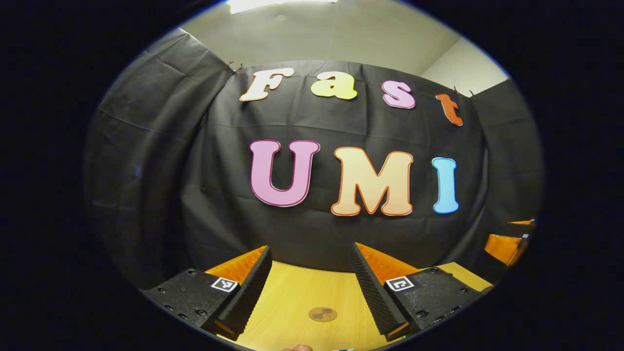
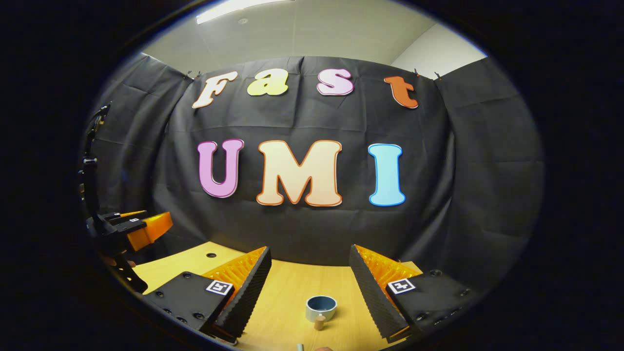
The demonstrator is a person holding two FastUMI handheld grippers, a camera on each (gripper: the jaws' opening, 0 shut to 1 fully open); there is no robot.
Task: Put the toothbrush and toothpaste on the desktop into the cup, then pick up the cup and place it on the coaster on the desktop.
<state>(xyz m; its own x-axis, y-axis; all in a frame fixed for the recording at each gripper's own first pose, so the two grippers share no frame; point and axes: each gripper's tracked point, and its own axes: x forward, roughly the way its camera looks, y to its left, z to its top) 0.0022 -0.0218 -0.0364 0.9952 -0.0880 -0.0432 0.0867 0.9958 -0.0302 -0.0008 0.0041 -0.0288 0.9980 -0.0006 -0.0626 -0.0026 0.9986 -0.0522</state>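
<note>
In the right gripper view a short blue-grey cup (image 2: 321, 308) stands upright on the wooden desktop (image 2: 287, 292), ahead of my open right gripper (image 2: 309, 251) and between its fingers' lines. A small tan cylinder (image 2: 319, 322) sits just in front of the cup. A pale slim tip (image 2: 299, 347) pokes in at the bottom edge; I cannot tell what it is. In the left gripper view a round brown coaster (image 1: 322, 314) lies flat on the desktop (image 1: 292, 292) below my open left gripper (image 1: 312, 249), which holds nothing.
The black cloth wall stands close behind the desktop's far edge. The right gripper (image 1: 507, 246) shows at the far right of the left gripper view, and the left gripper (image 2: 144, 229) at the far left of the right gripper view. A small dark hole (image 2: 211, 255) marks the desktop.
</note>
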